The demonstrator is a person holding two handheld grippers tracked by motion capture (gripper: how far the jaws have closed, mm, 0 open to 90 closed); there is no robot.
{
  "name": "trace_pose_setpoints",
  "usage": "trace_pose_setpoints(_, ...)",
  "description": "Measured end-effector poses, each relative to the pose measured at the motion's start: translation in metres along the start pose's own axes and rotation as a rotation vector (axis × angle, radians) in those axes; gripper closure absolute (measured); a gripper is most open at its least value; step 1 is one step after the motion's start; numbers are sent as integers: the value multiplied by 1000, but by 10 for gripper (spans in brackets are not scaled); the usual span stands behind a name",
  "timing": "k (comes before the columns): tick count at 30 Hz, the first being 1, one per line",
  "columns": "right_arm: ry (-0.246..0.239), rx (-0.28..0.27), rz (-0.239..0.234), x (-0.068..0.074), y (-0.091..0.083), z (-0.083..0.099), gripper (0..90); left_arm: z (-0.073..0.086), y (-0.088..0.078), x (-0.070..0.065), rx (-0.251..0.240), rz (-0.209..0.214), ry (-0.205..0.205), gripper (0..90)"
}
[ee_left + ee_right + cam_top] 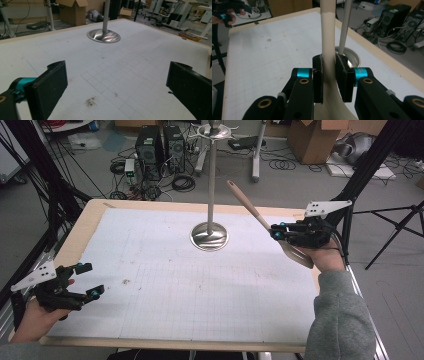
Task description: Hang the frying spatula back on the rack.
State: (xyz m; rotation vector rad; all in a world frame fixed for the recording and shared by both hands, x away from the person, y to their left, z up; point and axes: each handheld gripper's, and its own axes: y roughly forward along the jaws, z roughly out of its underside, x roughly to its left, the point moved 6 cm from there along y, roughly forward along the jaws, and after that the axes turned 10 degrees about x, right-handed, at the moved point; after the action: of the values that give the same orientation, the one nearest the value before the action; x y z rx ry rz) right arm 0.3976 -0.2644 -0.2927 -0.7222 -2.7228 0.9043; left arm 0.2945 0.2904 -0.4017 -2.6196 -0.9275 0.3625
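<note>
1. Cables, computer towers (pixel 159 147) and cardboard boxes (pixel 312 139) crowd the floor behind your surface (pixel 150 285), which is covered with white gridded paper.
2. Your right gripper (pixel 278 233) hangs above the surface's right edge, its jaws clamped on the neck of a beige spatula (pixel 250 207).
3. That spatula's handle slants up and left toward the metal stand (pixel 211 190), while its blade lies under your hand.
4. In the right gripper view, both pads press the spatula (pixel 328 37) from either side, with the stand's pole (pixel 344 27) just behind.
5. Your left gripper (pixel 90 280) sits at the near left corner, its jaws spread wide with nothing between them.
</note>
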Motion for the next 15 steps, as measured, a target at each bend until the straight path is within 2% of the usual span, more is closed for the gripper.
trace_pose_setpoints(8, -18, -11, 25, -1, -7, -18, 775, 3, 0, 2, 5, 2, -9, 41)
trace_pose_setpoints(15, -16, -13, 34, -5, -12, -29, 776, 4, -1, 2, 6, 3, -13, 41)
